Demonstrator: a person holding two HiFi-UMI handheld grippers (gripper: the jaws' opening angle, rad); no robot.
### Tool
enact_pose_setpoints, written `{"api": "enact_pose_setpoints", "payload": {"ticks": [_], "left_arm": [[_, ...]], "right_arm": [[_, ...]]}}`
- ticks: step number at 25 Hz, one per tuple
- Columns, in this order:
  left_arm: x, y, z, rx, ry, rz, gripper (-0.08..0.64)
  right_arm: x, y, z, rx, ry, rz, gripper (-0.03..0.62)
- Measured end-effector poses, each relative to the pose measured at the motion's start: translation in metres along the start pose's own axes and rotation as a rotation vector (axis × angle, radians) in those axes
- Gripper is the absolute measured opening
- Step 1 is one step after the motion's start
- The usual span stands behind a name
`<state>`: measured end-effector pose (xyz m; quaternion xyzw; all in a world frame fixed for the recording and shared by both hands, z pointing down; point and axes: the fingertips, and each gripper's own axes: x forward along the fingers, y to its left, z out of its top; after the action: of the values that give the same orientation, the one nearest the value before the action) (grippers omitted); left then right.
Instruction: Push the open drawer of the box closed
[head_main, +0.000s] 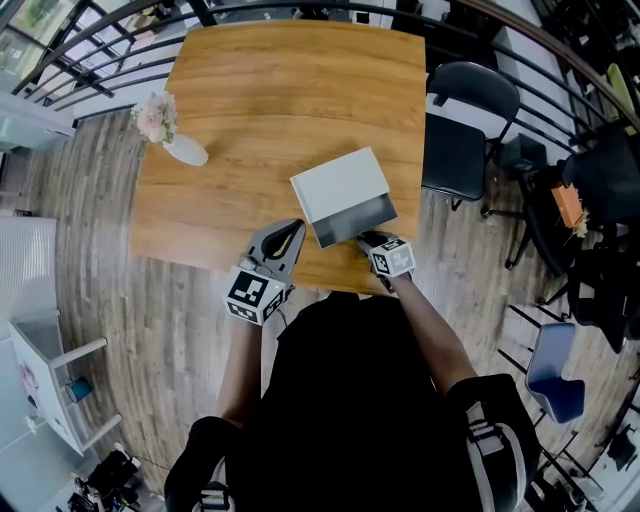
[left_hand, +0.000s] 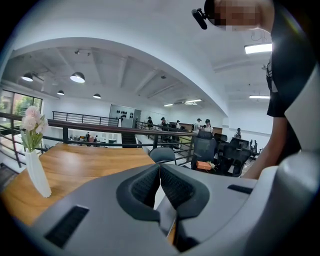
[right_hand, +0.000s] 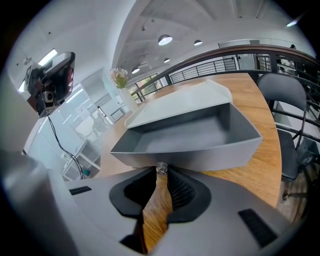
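Wood-grain table (head_main: 250, 90) fills the space ahead of me, with railings and office floor beyond it, a vase of flowers (head_main: 185, 150) out at 10 o'clock and a black chair (head_main: 460, 130) at 2 o'clock. Near my edge, at about 12 o'clock and skewed to it, sits the white box (head_main: 340, 180); its grey drawer (right_hand: 200, 135) is pulled out toward me and looks empty. My right gripper (right_hand: 161, 175) is at the drawer front, its jaws drawn in on the small clear knob (right_hand: 161, 168) at their tips. My left gripper (head_main: 292, 232) hangs just beside the box at 11 o'clock, jaws pressed together on nothing, not touching it as far as I can tell. I judge the push has not started. With nothing bracing the box, it may slide away across the smooth wood instead of taking the drawer in. Because the box is turned, a push straight ahead could also cock the drawer in its slot and jam it, or slip my tips off the knob.
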<state>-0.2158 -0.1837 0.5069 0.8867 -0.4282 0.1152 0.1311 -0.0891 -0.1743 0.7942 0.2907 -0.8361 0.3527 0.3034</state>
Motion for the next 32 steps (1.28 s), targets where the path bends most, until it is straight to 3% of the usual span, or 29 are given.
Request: {"api": "enact_pose_setpoints", "payload": {"ticks": [12,32], "left_arm": [[-0.012,0.021,-0.006,-0.028,0.001,0.064,0.023],[-0.001,0.035,-0.008,-0.038,0.016,0.056,0.023]], "right_arm": [[0.016,-0.005,0.019,-0.01,-0.005,0.016,0.083],[0.033,-0.014,0.044,-0.017,-0.014,0.018,0.083]]}}
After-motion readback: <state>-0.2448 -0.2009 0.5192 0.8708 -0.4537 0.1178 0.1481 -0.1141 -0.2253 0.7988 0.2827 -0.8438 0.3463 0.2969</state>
